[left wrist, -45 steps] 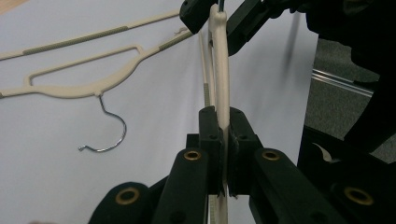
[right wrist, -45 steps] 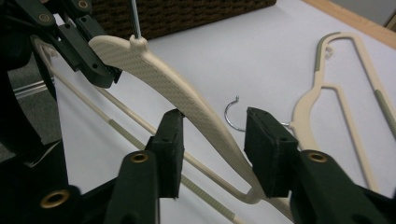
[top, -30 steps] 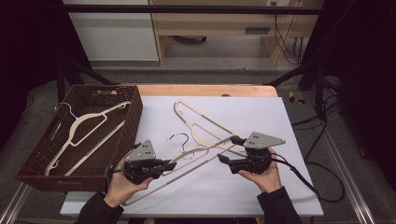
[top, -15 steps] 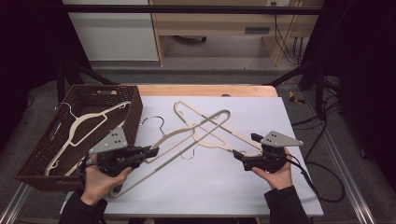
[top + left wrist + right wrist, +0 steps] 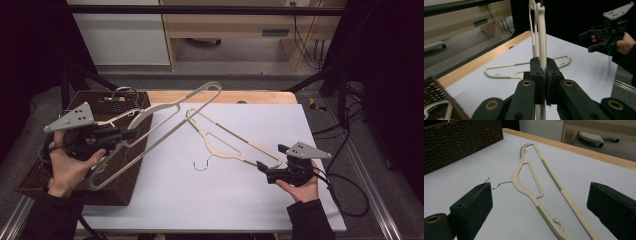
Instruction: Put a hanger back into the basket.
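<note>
The white rectangular surface carries the work, with a wooden edge along its far side. At its nine o'clock side stands the dark brown woven wicker basket, and at least one cream hanger already lies inside it, seen at the lower corner of the left gripper view.

The next thing in size is the lifted cream plastic clothes hanger. It is in the air above the basket's right rim and slants toward one o'clock, with its metal hook near the basket's far edge. The left tongs are clamped on one thin bar of it; in the left gripper view the two black pads press on the bar from both sides.

The second cream plastic hanger lies flat on the surface near the centre, its small wire hook pointing toward seven o'clock. The right tongs stand just at its four o'clock end. Their jaws have just been opening and now stand wide apart, with the hanger lying ahead of them, not pressed by the pads.

I judge the work as about halfway: one hanger is on its way into the basket but not yet released, and the flat one must still be picked up and placed there.
</note>
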`<control>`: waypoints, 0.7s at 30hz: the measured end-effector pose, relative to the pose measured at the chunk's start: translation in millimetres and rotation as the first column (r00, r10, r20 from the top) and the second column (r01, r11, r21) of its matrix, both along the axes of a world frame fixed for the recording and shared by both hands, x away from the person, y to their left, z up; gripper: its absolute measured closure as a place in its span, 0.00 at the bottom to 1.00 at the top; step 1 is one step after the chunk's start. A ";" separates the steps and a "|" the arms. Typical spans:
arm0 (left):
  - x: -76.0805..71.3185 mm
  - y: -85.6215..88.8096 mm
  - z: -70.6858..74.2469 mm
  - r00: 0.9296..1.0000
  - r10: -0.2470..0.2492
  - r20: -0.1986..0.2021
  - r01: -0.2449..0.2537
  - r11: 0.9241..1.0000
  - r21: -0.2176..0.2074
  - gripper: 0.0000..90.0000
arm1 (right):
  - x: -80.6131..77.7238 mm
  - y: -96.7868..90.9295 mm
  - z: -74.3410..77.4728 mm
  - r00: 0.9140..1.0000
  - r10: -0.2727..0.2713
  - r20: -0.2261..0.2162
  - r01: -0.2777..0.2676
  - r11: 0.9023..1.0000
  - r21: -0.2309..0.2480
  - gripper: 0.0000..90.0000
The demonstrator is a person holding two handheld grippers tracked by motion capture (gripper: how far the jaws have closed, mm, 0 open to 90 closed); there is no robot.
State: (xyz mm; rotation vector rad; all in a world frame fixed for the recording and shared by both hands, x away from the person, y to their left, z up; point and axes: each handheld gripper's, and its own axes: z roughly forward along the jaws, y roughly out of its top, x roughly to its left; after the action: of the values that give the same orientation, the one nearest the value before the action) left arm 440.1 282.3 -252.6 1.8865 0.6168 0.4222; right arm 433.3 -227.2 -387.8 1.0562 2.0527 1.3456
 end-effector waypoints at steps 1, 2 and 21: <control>2.1 3.0 0.7 1.000 0.007 0.004 -0.007 1.000 0.006 0.96 | -0.5 -0.8 0.4 1.000 0.002 -0.004 -0.002 1.000 -0.002 0.08; 5.0 6.9 1.0 1.000 0.016 0.010 -0.017 1.000 0.015 0.96 | -0.4 -0.9 0.4 1.000 0.000 -0.002 0.000 1.000 -0.001 0.08; 49.3 108.0 -28.7 0.977 0.196 -0.081 -0.191 0.980 0.061 0.96 | 2.1 -0.3 -4.7 1.000 -0.004 -0.018 0.004 1.000 -0.009 0.08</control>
State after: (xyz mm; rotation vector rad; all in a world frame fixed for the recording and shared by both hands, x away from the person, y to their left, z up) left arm 489.4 390.3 -281.3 1.9104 0.8597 0.4877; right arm 435.5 -227.5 -392.5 1.0716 2.0668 1.3280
